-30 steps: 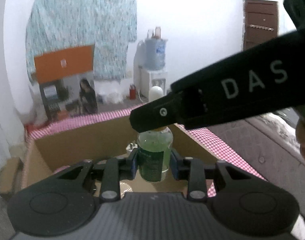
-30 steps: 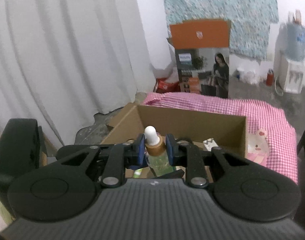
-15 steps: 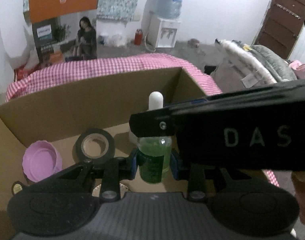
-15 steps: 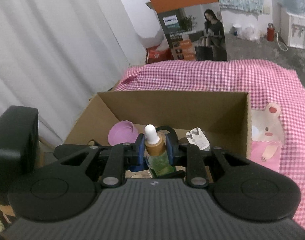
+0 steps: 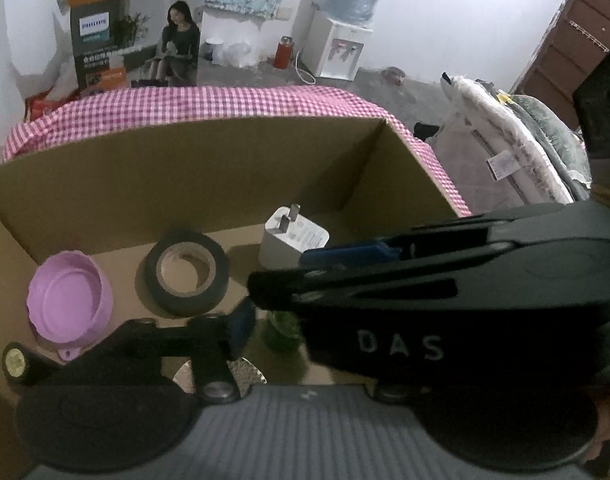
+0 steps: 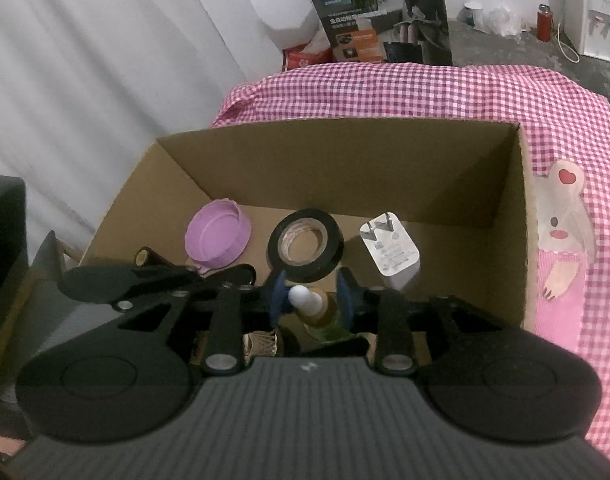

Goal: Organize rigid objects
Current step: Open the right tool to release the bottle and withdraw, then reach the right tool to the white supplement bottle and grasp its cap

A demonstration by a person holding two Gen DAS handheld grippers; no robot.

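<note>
Inside the cardboard box (image 6: pixel 385 168), near the tape roll (image 6: pixel 305 244), we spread both grippers (image 6: pixel 311 298) (image 5: pixel 289 320), their jaws opening, releasing the dropper bottle (image 6: pixel 315 310) upright.

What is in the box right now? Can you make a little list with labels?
box: brown cardboard box on a pink checked cloth
inside: purple lid, black tape roll, white plug charger
bottle: green dropper bottle, white tip, low in the box
right gripper: jaws opening, bottle between them
left gripper: jaws opening beside the bottle
</note>
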